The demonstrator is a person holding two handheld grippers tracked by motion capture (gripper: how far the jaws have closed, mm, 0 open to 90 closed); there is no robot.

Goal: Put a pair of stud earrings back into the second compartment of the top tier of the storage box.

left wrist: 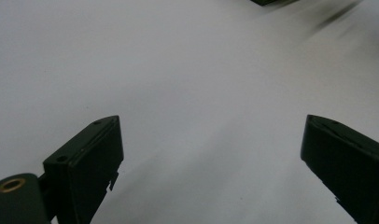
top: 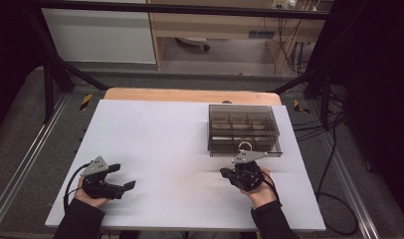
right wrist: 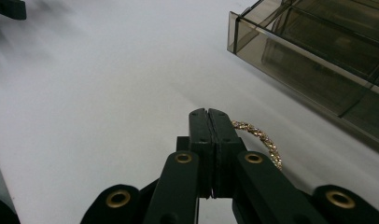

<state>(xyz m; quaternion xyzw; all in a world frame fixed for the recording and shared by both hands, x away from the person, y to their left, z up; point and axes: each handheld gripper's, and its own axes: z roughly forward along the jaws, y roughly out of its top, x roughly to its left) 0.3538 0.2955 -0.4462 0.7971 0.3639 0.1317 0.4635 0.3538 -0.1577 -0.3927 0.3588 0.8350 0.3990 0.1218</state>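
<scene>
Here, the bracelet (right wrist: 262,137) loops out beside the right gripper (right wrist: 209,114), its closed jaws pinching it just short of the box (right wrist: 318,60). The left gripper (left wrist: 211,144) gapes empty.

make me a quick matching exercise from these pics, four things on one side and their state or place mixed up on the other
Things:
1. left gripper
2. right gripper
3. gold bracelet
4. smoky clear organiser box

States or places:
a. stands at the far right of the white table top
b. jaws pressed together
c. jaws wide apart over bare table
d. loops out from between closed jaws

Pairs: 1-c, 2-b, 3-d, 4-a
</scene>
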